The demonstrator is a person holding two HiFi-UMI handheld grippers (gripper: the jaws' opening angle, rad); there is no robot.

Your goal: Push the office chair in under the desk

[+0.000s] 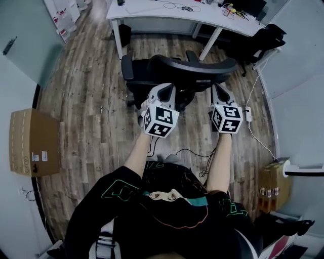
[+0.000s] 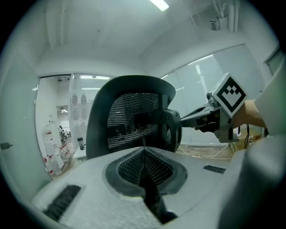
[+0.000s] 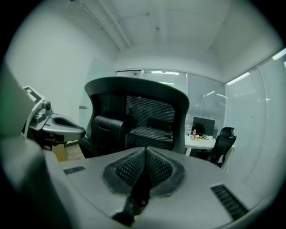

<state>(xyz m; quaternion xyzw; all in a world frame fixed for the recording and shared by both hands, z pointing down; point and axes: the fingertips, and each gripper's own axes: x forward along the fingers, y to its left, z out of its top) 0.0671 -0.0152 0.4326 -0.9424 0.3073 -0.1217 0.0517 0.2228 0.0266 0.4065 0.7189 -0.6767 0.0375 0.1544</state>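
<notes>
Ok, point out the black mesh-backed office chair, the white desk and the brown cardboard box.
Black mesh-backed office chair [image 1: 192, 67]: head view, top of backrest.
White desk [image 1: 212, 18]: head view, bare tabletop.
Brown cardboard box [image 1: 30, 141]: head view, top face.

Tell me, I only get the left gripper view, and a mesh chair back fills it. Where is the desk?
Observer: In the head view the white desk stands beyond the office chair, with bare floor between them. The seat is not under it yet.
Operator: Is anything else at the desk?
Observer: The right gripper view shows a second black chair at the desk's right end, off to the side.
Operator: Is the other gripper holding something?
Observer: No. The right gripper has its jaws together with nothing between them.
</notes>
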